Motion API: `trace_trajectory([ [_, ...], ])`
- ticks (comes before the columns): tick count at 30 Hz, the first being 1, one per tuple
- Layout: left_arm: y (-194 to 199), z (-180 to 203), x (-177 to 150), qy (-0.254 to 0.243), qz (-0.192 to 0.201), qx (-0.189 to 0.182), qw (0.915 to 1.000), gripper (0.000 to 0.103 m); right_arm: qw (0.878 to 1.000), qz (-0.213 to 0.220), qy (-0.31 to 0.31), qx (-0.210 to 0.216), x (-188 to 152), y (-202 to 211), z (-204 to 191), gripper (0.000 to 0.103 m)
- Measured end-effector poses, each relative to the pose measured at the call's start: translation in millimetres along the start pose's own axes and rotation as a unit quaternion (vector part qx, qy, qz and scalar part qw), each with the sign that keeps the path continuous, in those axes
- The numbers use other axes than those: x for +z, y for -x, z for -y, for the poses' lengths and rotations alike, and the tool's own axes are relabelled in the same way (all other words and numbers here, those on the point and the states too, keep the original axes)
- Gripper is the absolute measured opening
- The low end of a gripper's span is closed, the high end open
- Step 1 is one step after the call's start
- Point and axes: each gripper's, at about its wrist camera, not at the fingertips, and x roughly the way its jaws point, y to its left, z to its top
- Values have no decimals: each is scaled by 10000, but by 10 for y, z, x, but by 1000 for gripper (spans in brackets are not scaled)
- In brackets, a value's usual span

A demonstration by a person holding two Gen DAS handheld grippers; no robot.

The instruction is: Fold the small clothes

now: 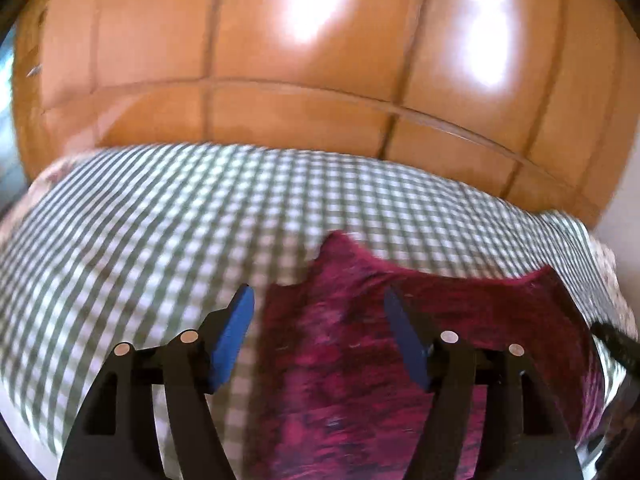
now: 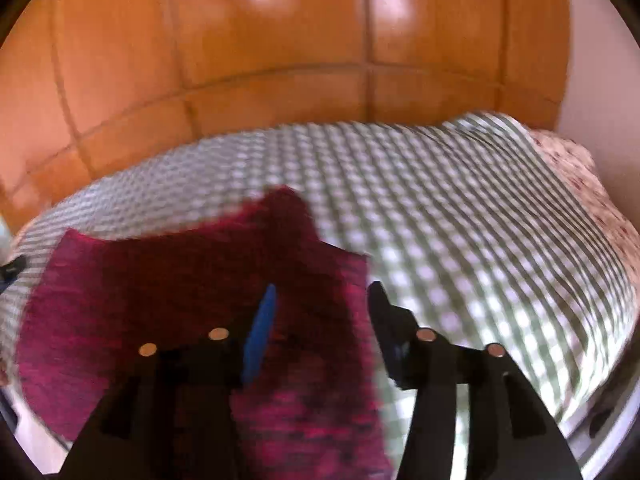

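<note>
Orange wooden panelling (image 1: 280, 40) rises behind a green-and-white checked cloth (image 1: 140, 220), where a dark pink knitted garment (image 2: 160, 272) lies spread flat. Both tongs hover over it, empty: left tongs (image 1: 318, 300) and right tongs (image 2: 322, 296) each with jaws apart.

Open checked sheet (image 1: 140, 220) to the left of the magenta garment (image 1: 360, 340), bare and flat. More bare sheet beyond the garment's far edge, up to the wooden panelled wall (image 1: 280, 112) closing off the far side. On the right, wide free sheet (image 2: 480, 220) ending at a floral cover edge (image 2: 580, 184). Between the spread blue fingers (image 2: 260, 328), only garment below.
</note>
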Motion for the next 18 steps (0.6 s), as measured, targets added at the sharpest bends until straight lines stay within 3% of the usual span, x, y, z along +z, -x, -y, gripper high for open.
trace_trajectory([
  [6, -144, 411, -15, -789, -54, -210, 9966, 67, 9977, -351, 476, 345, 55, -287, -441, 66],
  [18, -412, 477, -50, -965, -270, -289, 9945, 67, 9954, -807, 510, 54, 146, -817, -419, 75],
])
